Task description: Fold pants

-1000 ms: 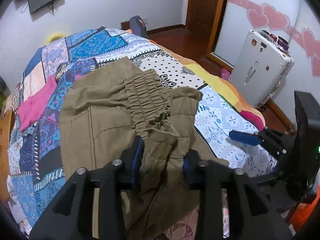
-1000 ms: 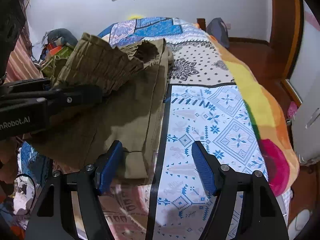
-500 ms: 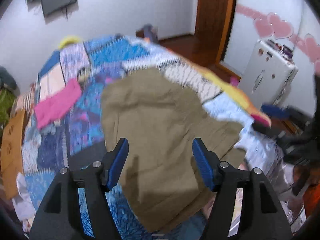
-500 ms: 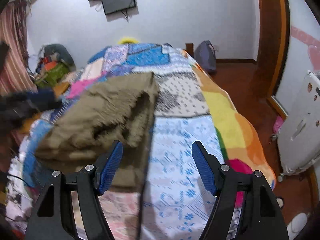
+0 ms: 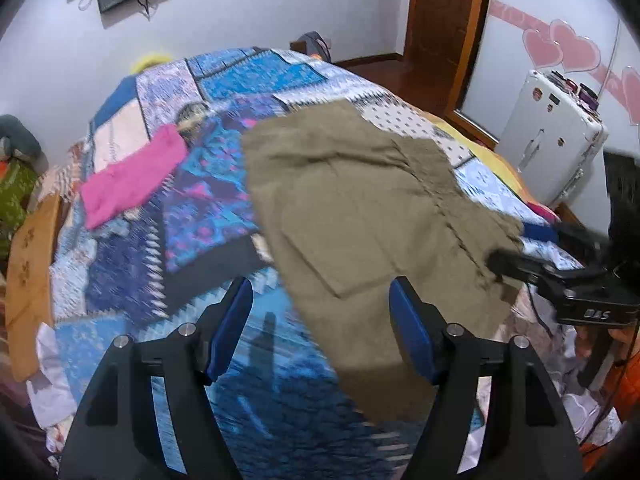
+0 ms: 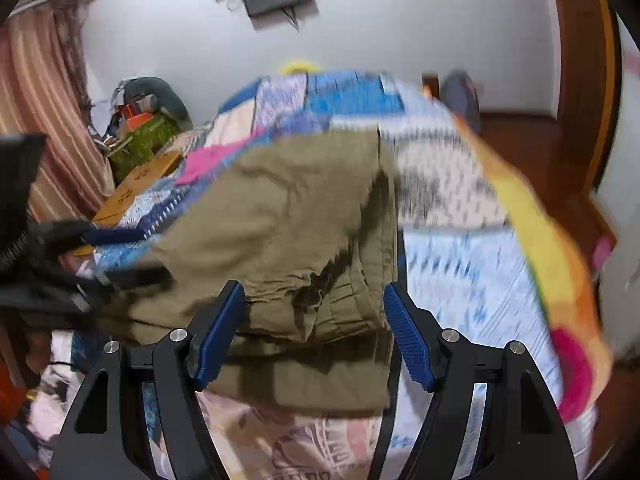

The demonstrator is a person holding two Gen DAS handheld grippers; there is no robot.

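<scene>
The olive-brown pants point(image 5: 360, 216) lie folded over on the patchwork bedspread point(image 5: 208, 208); in the right wrist view they point(image 6: 304, 240) show as a thick stack with the folded edge nearest me. My left gripper point(image 5: 322, 332) is open and empty, held above the pants' near left edge. My right gripper point(image 6: 314, 332) is open and empty, just in front of the folded stack. The right gripper also shows in the left wrist view point(image 5: 532, 252) beside the pants' right edge, and the left gripper shows at the left of the right wrist view point(image 6: 100, 256).
A pink garment point(image 5: 132, 176) lies on the bed left of the pants. A brown cardboard piece point(image 5: 30, 280) sits at the bed's left edge. A white suitcase point(image 5: 552, 140) stands on the floor at the right. Clutter point(image 6: 140, 120) is piled by the curtain.
My left gripper let go of the pants' waistband, opened and pulled back to the left. The pants dropped flat into a fold. My right gripper drew closer to the stack.
</scene>
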